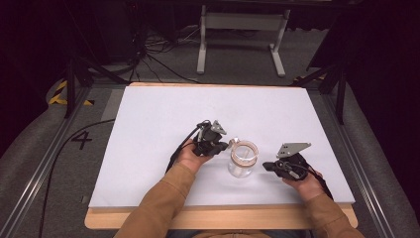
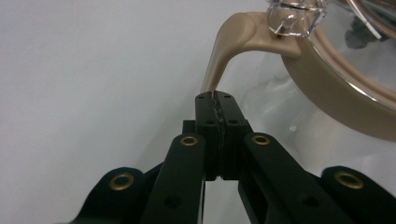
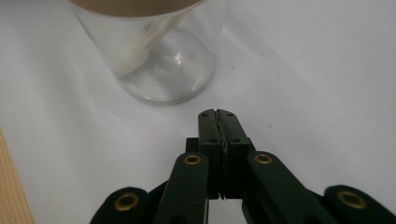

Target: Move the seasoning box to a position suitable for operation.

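Big white counter [image 1: 163,124] takes up most of the room here, with a person sitting at the near edge, tan sleeves coming in from the bottom. Sitting on it a bit right of the middle, close to the person, is a clear glass jar [image 1: 241,166] with a tan ring around its mouth and a clear lid [image 1: 244,152]. The left gripper [image 1: 221,145] is right up against the jar's left side. Its jaws are pressed together on the tip of the jar's tan latch lever [image 2: 224,51], pinching it where it curves down from the rim. The right gripper [image 1: 266,165] sits just beside the jar on the other side, not touching, jaws pressed together on nothing.
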The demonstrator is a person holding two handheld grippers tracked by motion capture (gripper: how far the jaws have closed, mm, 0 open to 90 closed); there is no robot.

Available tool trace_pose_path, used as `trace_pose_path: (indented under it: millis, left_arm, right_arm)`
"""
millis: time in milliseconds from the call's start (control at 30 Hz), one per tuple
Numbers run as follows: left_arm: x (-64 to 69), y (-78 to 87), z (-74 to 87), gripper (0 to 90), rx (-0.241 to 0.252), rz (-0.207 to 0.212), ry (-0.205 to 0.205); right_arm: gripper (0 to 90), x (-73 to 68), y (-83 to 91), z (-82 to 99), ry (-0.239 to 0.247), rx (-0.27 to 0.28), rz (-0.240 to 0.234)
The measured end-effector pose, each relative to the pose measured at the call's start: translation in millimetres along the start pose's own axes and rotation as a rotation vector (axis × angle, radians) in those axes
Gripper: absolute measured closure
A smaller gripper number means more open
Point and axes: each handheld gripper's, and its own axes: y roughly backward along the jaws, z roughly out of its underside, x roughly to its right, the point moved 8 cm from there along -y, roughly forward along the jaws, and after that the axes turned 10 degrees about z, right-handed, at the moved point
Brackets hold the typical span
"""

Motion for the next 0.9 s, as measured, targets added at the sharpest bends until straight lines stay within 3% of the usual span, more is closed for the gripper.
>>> trace_pose_path:
  millis: [333, 433, 600, 633, 733, 800, 900]
  left_arm:
    - [-4.9, -6.5, -6.8, 89.3, -0.001, 0.002, -0.025]
    - [-9.0, -16.0, -12.8, 89.3, -0.001, 0.024, -0.008]
    - [-11.2, -21.8, -18.0, 89.3, 0.013, 0.04, -0.012]
    - [-12.6, -24.7, -20.7, 89.3, 0.02, 0.057, -0.014]
    - [-12.7, -26.9, -21.6, 89.3, 0.03, 0.06, -0.004]
    - [-13.2, -23.1, -19.7, 89.3, 0.01, 0.045, -0.009]
    - [-14.2, -12.8, -20.3, 89.2, 0.037, 0.041, 0.01]
  right_arm:
    - [89.5, -2.7, 7.6, 8.1, -0.008, -0.001, 0.011]
    - [89.6, -3.9, 12.2, 12.6, -0.019, -0.002, 0.017]
    - [89.5, -4.4, 17.6, 18.3, -0.045, 0.005, 0.031]
    - [89.5, -7.1, 15.9, 17.4, -0.063, 0.012, 0.023]
    - [89.5, -11.0, 11.2, 13.2, -0.055, 0.02, 0.023]
    - [89.5, -14.6, 4.7, 5.2, -0.053, 0.03, 0.031]
    - [89.5, -14.4, -6.9, -4.8, -0.061, 0.039, 0.054]
